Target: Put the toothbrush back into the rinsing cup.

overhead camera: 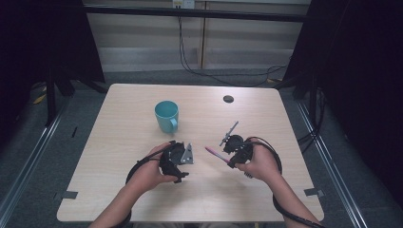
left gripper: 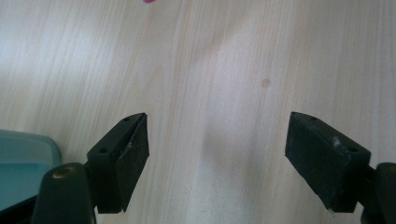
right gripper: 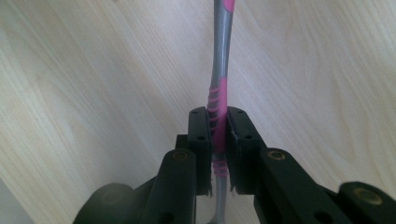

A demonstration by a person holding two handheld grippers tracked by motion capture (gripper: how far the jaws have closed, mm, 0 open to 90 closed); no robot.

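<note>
Right gripper: my black two-jaw right gripper (right gripper: 218,140) sits closest in its own view, jaws clamped flat on the grey and pink plastic toothbrush (right gripper: 220,84).
Toothbrush grip: the pads pinch the pink ribbed grip section; the grey handle runs straight out ahead of the jaws, with a short end sticking out behind them.
Toothbrush from above: in the high view the toothbrush (overhead camera: 216,154) pokes out of my right gripper (overhead camera: 231,159) towards my left hand, tilted over the table.
Left gripper: my black two-jaw left gripper (left gripper: 217,154) has its jaws standing wide apart, with nothing between the pads but bare wood.
Left gripper from above: the left gripper (overhead camera: 179,164) sits near the toothbrush tip, not touching it; its grey three-cornered plate faces the right hand.
Toothbrush tip: a small pink speck at the top edge of the left gripper view lies well ahead of the left jaws.
Mug: the teal ceramic mug (overhead camera: 167,116) stands upright beyond my left gripper, apart from it, handle towards me.
Table: the light wood-grain table (overhead camera: 123,109) lies under both grippers.
</note>
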